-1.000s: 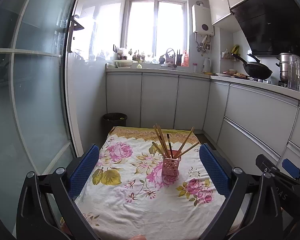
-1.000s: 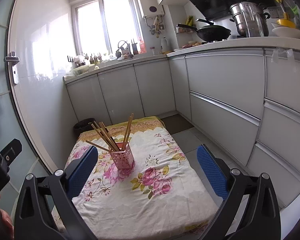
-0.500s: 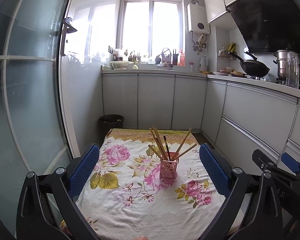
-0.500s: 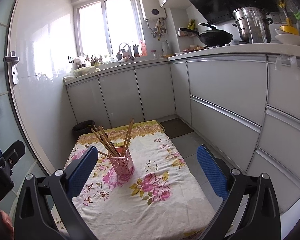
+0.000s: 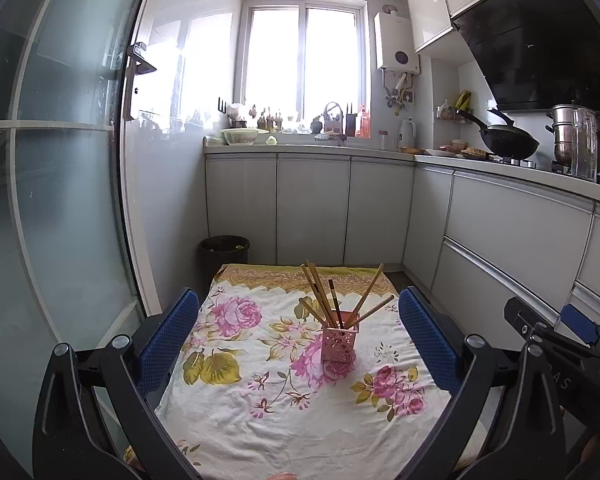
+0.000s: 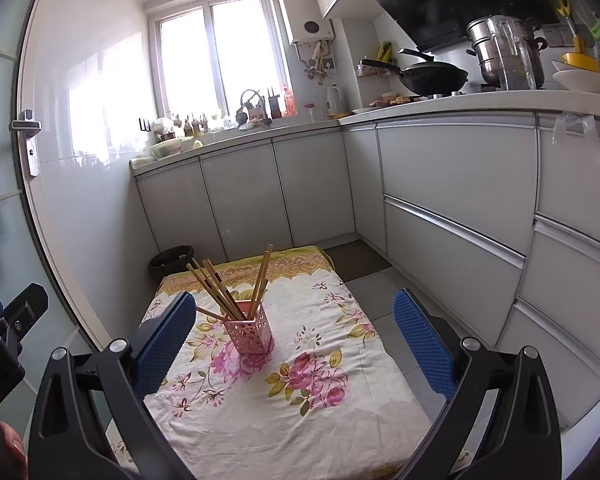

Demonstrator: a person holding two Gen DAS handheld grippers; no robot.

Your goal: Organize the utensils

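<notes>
I hold both the left hand-held gripper [image 5: 298,338] and right hand-held gripper [image 6: 294,338] spread apart, empty, with the pink holder [image 5: 337,344] of chopsticks [image 5: 320,294] ahead between their fingers.

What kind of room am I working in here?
A home kitchen, by the look of it: a wok and steamer pot on the counter, cabinets below, and chopsticks in a pink holder.

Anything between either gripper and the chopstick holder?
Nothing visible. The pink holder with chopsticks stands alone on the floral cloth; left gripper and right gripper are both open, bare cloth ahead.
</notes>
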